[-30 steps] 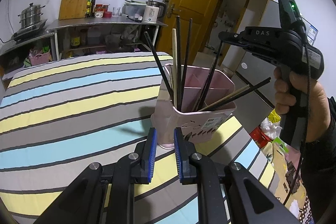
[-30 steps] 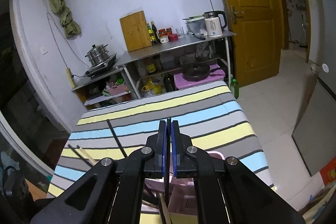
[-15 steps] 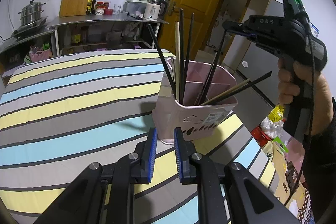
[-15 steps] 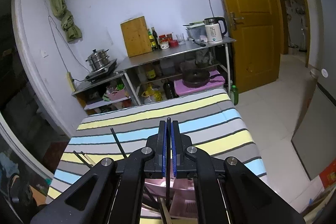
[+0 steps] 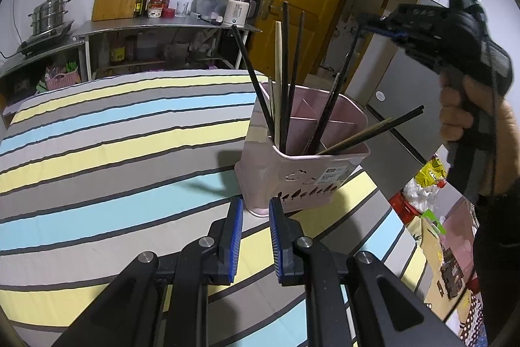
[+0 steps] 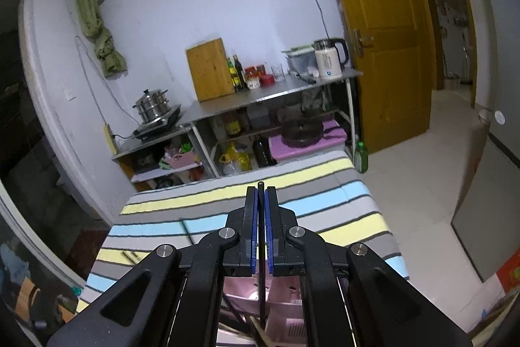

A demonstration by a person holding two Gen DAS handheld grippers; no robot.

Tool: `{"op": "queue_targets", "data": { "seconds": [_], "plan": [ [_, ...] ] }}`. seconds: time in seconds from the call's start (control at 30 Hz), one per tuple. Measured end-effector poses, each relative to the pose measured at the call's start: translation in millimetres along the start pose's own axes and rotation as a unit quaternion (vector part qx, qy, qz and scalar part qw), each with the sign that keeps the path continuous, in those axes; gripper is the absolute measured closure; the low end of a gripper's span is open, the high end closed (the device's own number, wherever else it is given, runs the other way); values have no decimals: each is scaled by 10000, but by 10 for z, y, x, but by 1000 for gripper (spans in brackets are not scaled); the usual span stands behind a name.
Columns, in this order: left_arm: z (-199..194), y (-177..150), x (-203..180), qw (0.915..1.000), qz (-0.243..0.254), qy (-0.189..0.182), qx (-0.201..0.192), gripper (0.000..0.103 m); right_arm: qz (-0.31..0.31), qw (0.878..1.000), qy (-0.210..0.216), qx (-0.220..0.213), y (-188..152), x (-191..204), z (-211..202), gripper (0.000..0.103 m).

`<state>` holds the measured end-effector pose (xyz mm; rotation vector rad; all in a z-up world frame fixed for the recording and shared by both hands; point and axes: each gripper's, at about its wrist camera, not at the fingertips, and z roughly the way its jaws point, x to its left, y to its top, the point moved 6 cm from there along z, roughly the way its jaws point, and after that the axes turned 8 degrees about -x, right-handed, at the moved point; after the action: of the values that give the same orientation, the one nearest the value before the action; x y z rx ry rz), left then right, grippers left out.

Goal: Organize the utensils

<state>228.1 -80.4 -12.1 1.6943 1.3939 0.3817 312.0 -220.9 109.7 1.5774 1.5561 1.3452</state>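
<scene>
While the left gripper (image 5: 255, 236) waits part-open and empty, the right gripper (image 6: 261, 226) pinches a black chopstick (image 6: 260, 288) above the pink utensil holder (image 5: 302, 174).

The holder stands on the striped tablecloth (image 5: 113, 132), just beyond the left jaws, with dark and pale chopsticks leaning in its compartments; the gripped stick's lower end reaches down into it.
</scene>
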Motion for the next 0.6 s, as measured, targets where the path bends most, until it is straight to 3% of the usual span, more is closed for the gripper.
{"op": "queue_targets", "data": {
  "seconds": [0.17, 0.47, 0.6],
  "plan": [
    [-31, -14, -42, 10000, 41, -14, -5, 87, -249, 9997, 38, -5, -150, 158, -154, 99],
    [-135, -24, -107, 9999, 97, -19, -30, 87, -75, 9995, 169, 271, -355, 130, -245, 97],
    [-200, -32, -164, 9999, 129, -21, -77, 87, -139, 9996, 147, 172, -362, 162, -387, 89]
  ]
}}
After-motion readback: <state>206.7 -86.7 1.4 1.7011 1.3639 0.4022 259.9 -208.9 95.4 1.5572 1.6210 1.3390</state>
